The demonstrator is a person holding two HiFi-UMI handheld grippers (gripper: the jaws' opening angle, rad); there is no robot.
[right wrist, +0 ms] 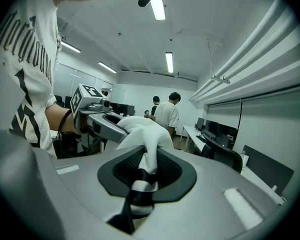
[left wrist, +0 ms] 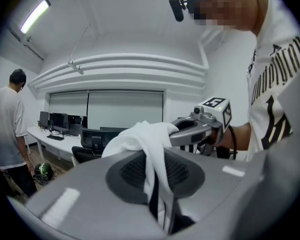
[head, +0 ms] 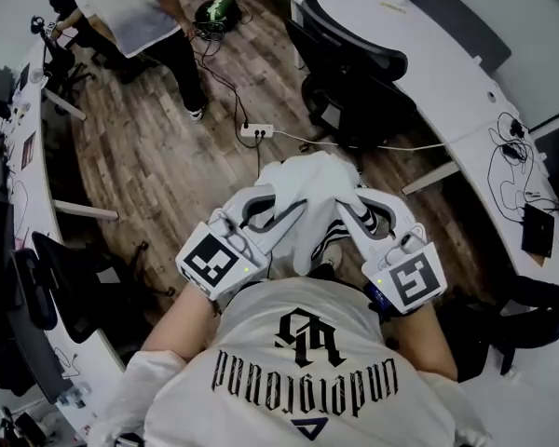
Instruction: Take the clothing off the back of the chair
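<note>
Both angle inward, nearly level; left tongs [head: 281,214] and right tongs [head: 352,208] clamp the white garment [head: 315,177].

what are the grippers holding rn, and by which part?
Both hold the white garment: left gripper pinches a bunched fold, right gripper pinches a black-striped section. Exact part unclear.

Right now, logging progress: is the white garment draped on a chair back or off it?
Off: the white garment hangs bunched between the left tongs and right tongs, both clamped on it.
</note>
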